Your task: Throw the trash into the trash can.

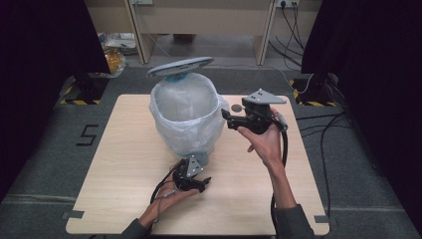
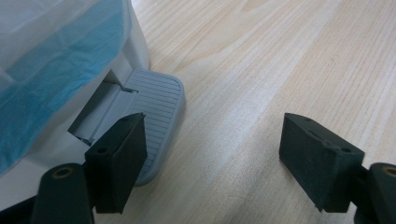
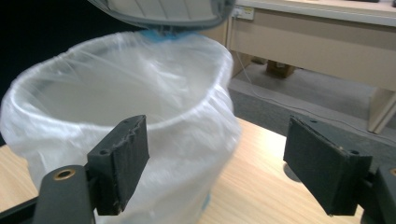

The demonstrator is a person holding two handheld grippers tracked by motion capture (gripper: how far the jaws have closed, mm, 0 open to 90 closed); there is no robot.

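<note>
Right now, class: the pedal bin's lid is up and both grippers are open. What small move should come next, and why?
Probably ease the left gripper off the pedal, letting the lid drop. One of its fingers sits over the pedal, while the right gripper hangs open and empty beside the bin liner.

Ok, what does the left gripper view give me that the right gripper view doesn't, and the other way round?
Left gripper view: the bin's ribbed grey foot pedal at the base, one of the left gripper's open fingers just above it, and blue showing through the liner. Right gripper view: the raised lid, the open mouth of the bin, and the beige furniture beyond the table, seen past the right gripper, open with nothing between its fingers. Both share the translucent bin liner and the light wooden table.
</note>
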